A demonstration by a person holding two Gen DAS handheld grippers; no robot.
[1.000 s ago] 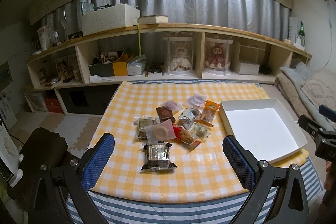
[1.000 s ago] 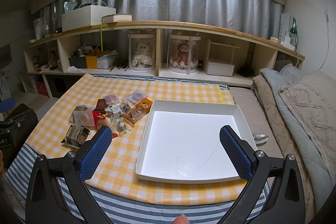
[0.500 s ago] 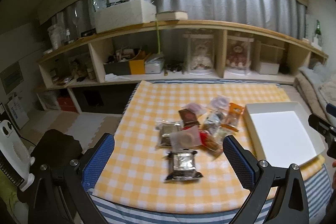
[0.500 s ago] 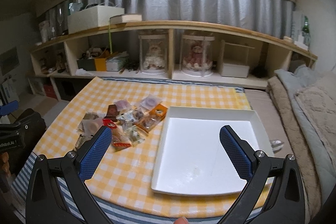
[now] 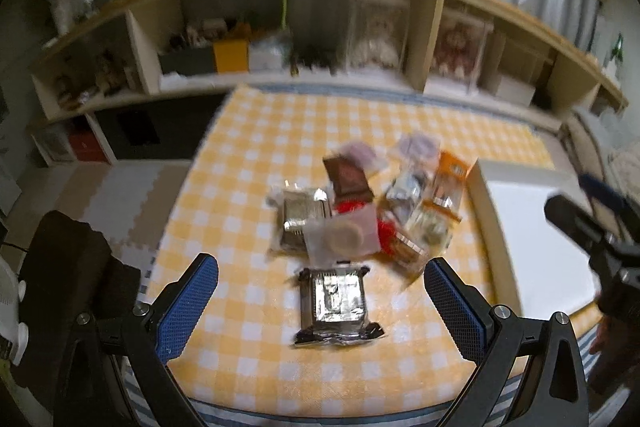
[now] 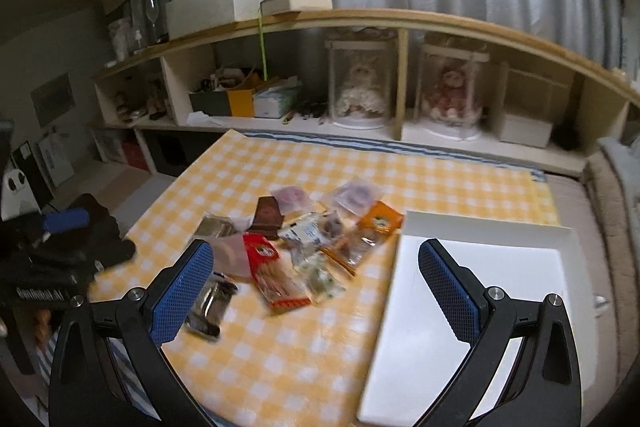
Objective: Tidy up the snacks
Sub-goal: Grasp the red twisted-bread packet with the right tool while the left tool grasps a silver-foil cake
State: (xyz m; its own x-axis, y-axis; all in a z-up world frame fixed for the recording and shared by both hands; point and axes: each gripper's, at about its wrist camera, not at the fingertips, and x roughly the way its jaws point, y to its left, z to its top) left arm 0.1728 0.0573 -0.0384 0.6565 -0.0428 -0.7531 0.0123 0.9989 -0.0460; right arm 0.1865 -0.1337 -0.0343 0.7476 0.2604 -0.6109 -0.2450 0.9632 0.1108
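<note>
Several wrapped snacks lie in a loose pile (image 5: pixel 360 211) (image 6: pixel 304 239) on the yellow checked tablecloth (image 5: pixel 248 163). A silver-and-black packet (image 5: pixel 336 303) lies nearest, between the fingers of my open left gripper (image 5: pixel 320 303) and below them. A red packet (image 6: pixel 276 275) and an orange packet (image 6: pixel 378 221) lie in the pile. My right gripper (image 6: pixel 316 291) stands open above the table, empty, between the pile and the white tray (image 6: pixel 492 291) (image 5: pixel 536 227). The tray is empty. The left wrist view is blurred.
A long wooden shelf (image 6: pixel 360 23) runs behind the table with boxes, two cased dolls (image 6: pixel 362 87) and clutter. Grey curtains hang behind it. Bedding (image 6: pixel 616 187) lies to the right of the table. Foam floor mats (image 5: pixel 120 195) lie at the left.
Both grippers have moved forward and tilted down toward the table. The snack pile looks larger in both views. The right gripper has swung left, off the tray and toward the pile.
</note>
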